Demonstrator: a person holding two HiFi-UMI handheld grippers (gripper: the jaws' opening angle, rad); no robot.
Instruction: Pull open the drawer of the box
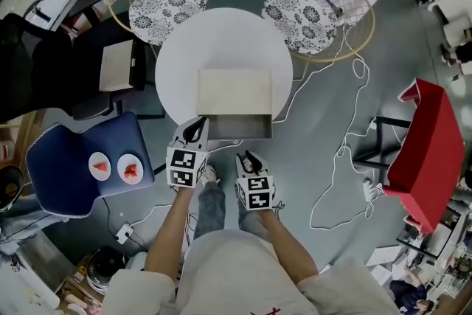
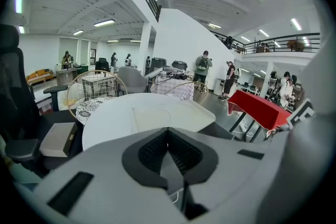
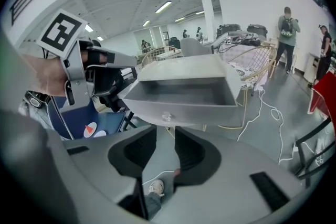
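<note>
A pale box [image 1: 234, 91] sits on the round white table [image 1: 184, 48], near the table's front edge. Its grey drawer [image 1: 237, 126] stands pulled out toward me and looks empty. In the right gripper view the drawer [image 3: 181, 96] has a small clear knob [image 3: 167, 117] on its front. My right gripper [image 3: 165, 136] is open just short of that knob, with nothing between its jaws. My left gripper [image 1: 195, 127] hovers by the drawer's left front corner, its dark fingers [image 3: 113, 86] close to the side. Its jaws [image 2: 168, 132] look shut and hold nothing.
Two wire chairs with patterned cushions [image 1: 167, 2] [image 1: 301, 9] stand behind the table. A black chair with a flat box [image 1: 118, 64] is at the left, a blue seat with two plates [image 1: 88, 158] nearer. A red table [image 1: 428, 151] and white cables [image 1: 346, 151] lie to the right.
</note>
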